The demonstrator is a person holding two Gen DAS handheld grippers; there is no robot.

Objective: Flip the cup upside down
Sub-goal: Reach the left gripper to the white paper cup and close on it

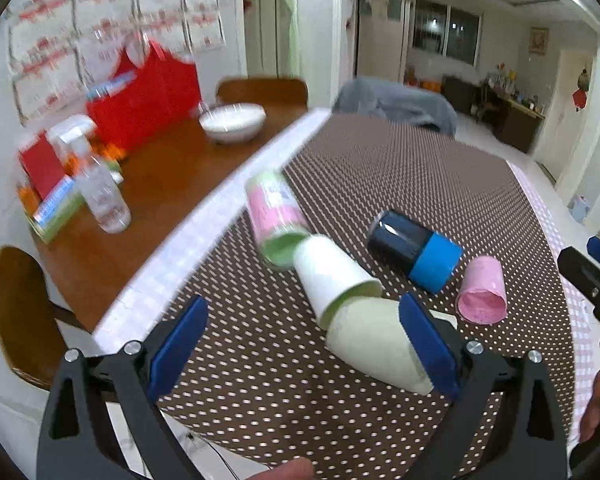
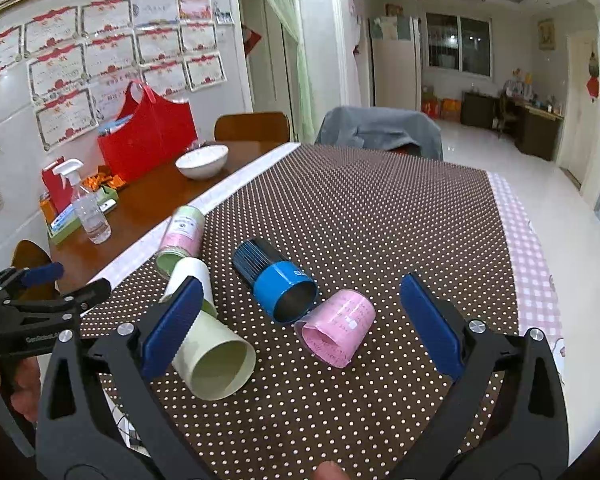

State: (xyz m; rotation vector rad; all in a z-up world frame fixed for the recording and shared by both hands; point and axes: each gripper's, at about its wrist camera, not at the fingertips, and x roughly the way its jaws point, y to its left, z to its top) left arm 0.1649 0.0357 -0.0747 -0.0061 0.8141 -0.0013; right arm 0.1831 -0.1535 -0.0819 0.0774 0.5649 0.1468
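Note:
Several cups lie on their sides on the dotted brown cloth (image 2: 360, 220). A pale green cup (image 2: 214, 360) lies nearest, a white cup (image 2: 192, 276) behind it, a pink-and-green cup (image 2: 180, 236) farther left, a blue-and-black cup (image 2: 276, 284) in the middle, and a pink cup (image 2: 338, 330) to the right. My left gripper (image 1: 300, 344) is open, its right pad beside the pale green cup (image 1: 372, 344). My right gripper (image 2: 300, 324) is open above the pink and blue cups. The left gripper also shows at the left edge of the right wrist view (image 2: 56, 284).
A bare wooden tabletop (image 2: 156, 204) to the left holds a white bowl (image 2: 202, 162), a spray bottle (image 2: 86, 208), a red bag (image 2: 148, 136) and boxes. Chairs stand at the far end, one draped with grey cloth (image 2: 380, 130). A pink checked strip (image 2: 528, 264) edges the cloth's right side.

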